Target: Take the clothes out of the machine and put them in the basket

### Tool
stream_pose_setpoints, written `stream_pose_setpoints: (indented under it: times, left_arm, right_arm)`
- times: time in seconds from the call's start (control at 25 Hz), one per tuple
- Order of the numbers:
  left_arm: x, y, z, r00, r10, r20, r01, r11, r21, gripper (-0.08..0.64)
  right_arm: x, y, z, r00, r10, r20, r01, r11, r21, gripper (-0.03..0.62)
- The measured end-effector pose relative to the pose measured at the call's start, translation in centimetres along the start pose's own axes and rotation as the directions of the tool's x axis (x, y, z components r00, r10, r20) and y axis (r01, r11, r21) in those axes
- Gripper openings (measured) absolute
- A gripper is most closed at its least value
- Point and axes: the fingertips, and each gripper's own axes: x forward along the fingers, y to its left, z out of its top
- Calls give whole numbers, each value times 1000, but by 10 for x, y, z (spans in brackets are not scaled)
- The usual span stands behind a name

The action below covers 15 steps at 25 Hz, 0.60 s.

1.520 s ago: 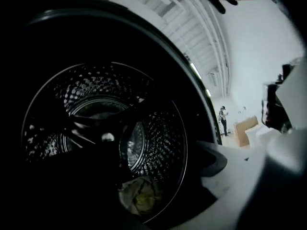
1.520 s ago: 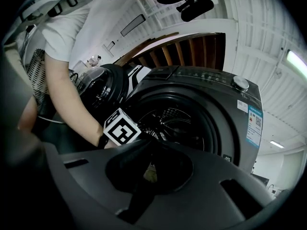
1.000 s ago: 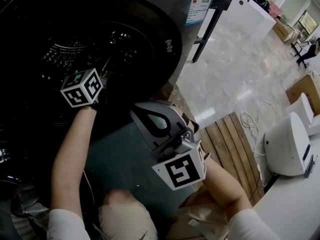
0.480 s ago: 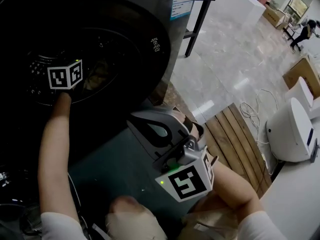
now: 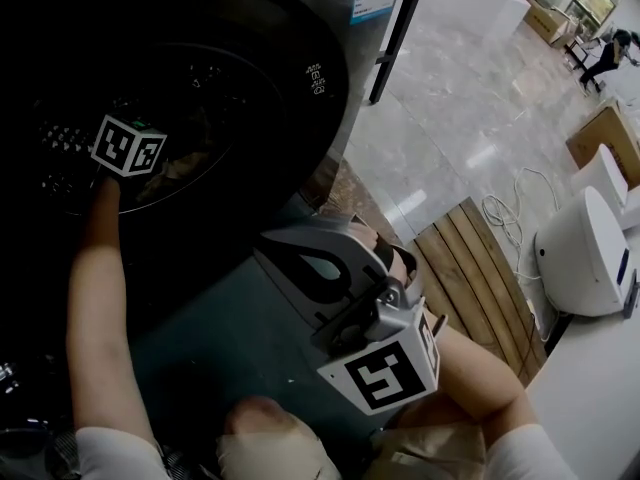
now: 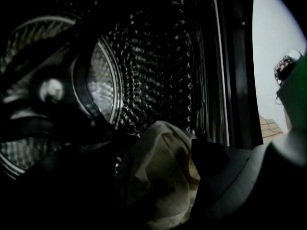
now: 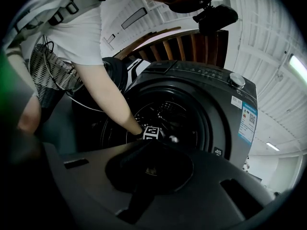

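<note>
A person works at a dark front-loading machine [image 7: 225, 109] with a gripper in each hand.

The left gripper [image 6: 144, 164] reaches through the round door opening [image 7: 182, 107] and points down into the drum [image 6: 153, 75]. Its jaws stand wide apart and have just been opening a little wider. Between them lies a pale, crumpled cloth [image 6: 156, 186], resting on the bottom of the drum. The cloth's edge sits against the inner side of the right-hand jaw. The other jaw is lost in shadow, so we cannot tell whether it touches the cloth. The cloth is not clamped. Beyond the jaw tips we see the dimpled metal wall of the drum, and to the left of them its shiny round back plate [image 6: 100, 87].

The right gripper [image 5: 280, 243] is outside the machine, held level near the lower edge of the door opening and well apart from the cloth. Its jaws are together, with nothing between them. Straight ahead of its jaw tips we see the open machine, the person's bare arm [image 7: 103, 95] and the left gripper's marker cube [image 7: 151, 132] inside the opening.
</note>
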Motion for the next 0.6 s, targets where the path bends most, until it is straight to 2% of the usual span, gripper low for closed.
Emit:
stream_pose_setpoints:
  times: [0.24, 0.44, 0.6]
  left_arm:
    - [27, 0, -32, 992, -88, -92, 79, 992, -96, 529]
    - [42, 3, -41, 989, -118, -84, 103, 980, -168, 531]
    - [54, -2, -49, 979, -174, -102, 149, 965, -216, 528]
  right_arm:
    - [1, -1, -13, 999, 0, -40, 1, 1000, 13, 14]
    - [-4, 0, -22, 997, 3, -75, -2, 1000, 23, 14]
    - [-5, 2, -27, 996, 8, -88, -6, 1000, 16, 14]
